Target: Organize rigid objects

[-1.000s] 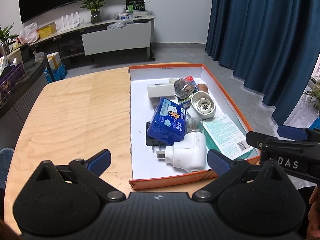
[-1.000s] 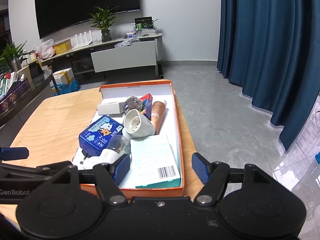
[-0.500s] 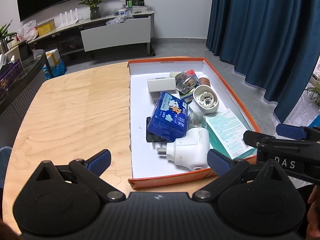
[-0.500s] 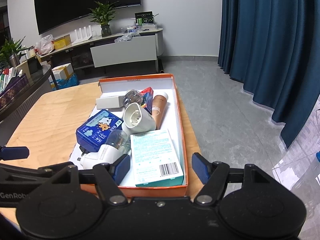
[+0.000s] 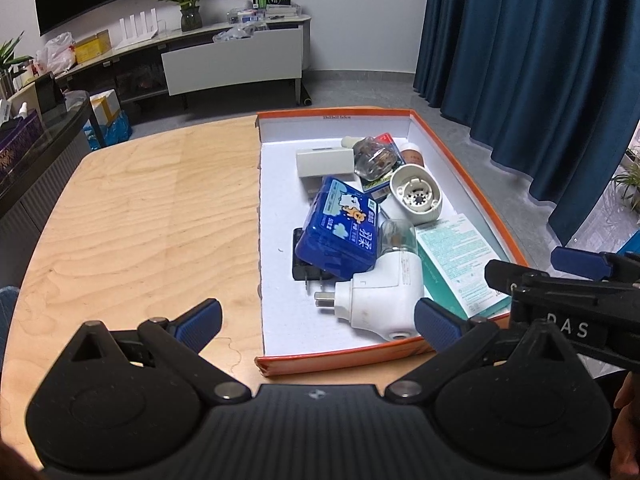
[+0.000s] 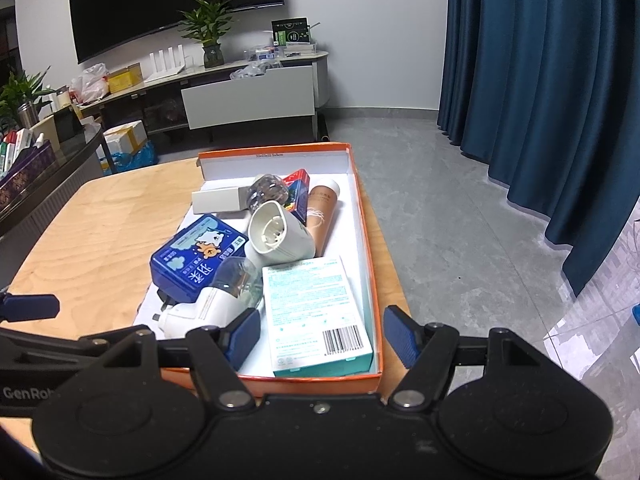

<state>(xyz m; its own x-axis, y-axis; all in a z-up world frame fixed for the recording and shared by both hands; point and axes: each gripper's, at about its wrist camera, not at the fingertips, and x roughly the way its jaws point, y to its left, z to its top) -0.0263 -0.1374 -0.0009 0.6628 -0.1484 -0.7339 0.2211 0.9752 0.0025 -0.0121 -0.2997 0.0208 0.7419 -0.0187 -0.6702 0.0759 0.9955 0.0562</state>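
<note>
An orange-rimmed box [image 5: 460,160] [image 6: 368,240] on the wooden table [image 5: 152,208] holds several items: a blue tissue pack [image 5: 340,226] [image 6: 196,258], a white plug-in device [image 5: 380,294] [image 6: 200,308], a teal carton [image 5: 460,260] [image 6: 316,312], a cream round holder [image 5: 416,194] [image 6: 278,234], a white box [image 5: 325,161], a clear jar [image 5: 374,158] and a brown tube [image 6: 324,214]. My left gripper [image 5: 318,322] is open and empty over the box's near edge. My right gripper [image 6: 322,338] is open and empty over the teal carton's near end.
The right gripper's arm [image 5: 568,296] shows at the box's right corner in the left view. Bare table lies left of the box. Blue curtains [image 6: 540,80], grey floor, a TV unit [image 5: 224,56] and a dark side counter [image 6: 40,168] surround the table.
Both grippers have moved forward and lower toward the box; the box and its items appear closer. Both stay open and empty.
</note>
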